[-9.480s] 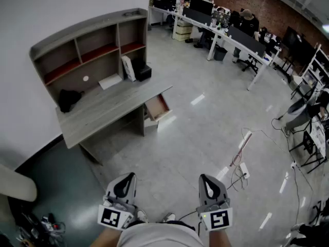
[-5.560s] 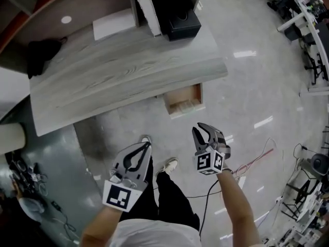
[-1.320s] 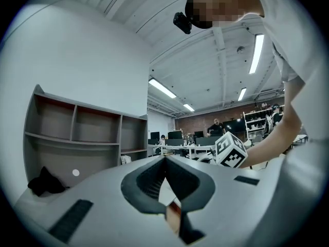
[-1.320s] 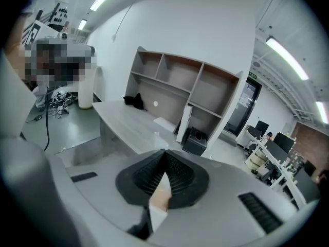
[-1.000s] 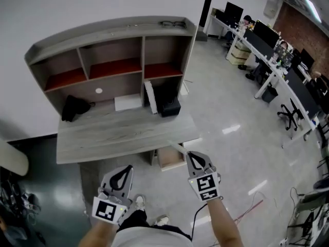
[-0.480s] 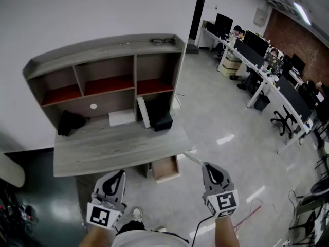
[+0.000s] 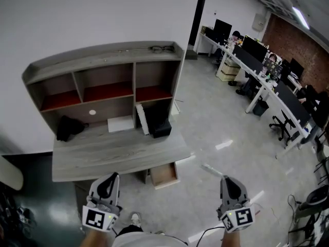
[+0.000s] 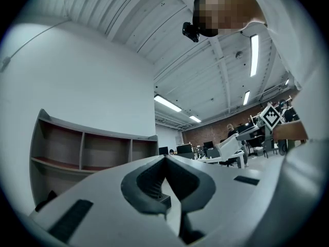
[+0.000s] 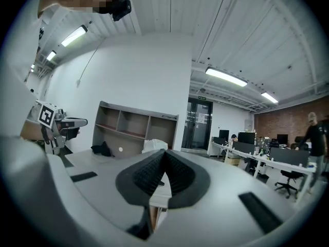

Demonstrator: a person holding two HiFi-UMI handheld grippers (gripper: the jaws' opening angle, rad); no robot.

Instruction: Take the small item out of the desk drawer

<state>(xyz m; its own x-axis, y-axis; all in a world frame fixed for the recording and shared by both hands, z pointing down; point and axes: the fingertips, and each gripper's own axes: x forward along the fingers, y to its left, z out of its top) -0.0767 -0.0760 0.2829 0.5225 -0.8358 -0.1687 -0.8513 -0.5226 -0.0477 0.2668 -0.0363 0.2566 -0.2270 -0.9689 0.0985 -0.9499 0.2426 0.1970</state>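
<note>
The right gripper (image 7: pixel 230 179) had its jaws pressed together. A slim pale item (image 7: pixel 211 169) stuck out from their tips toward 10 o'clock, over the floor (image 7: pixel 205 133) and well apart from the drawer (image 7: pixel 164 174). I judged this to be the task's thing, already out and pinched by one end so that most of its length was free (a fair hold for something so thin). The drawer stood pulled out from under the desk (image 7: pixel 118 156) toward 5 o'clock, open as it would need to be for a reach inside. The left gripper (image 7: pixel 114 176), at 7 o'clock in the head view, had its jaws closed on nothing. It was held low and close to the body, apparently with no part in the carry.

What the item was could not be made out, since it was small and blurred in the head view. In the right gripper view the closed jaws covered it, and the pale strip in the gap beneath them might have been the item or the desk beyond. The drawer showed only a brown bottom, too small to tell whether more lay in it. Both arms (image 7: pixel 226 240) were cut off at 6 o'clock. The left gripper view showed shelves (image 8: pixel 82 151) and ceiling, but neither the drawer nor the item.
</note>
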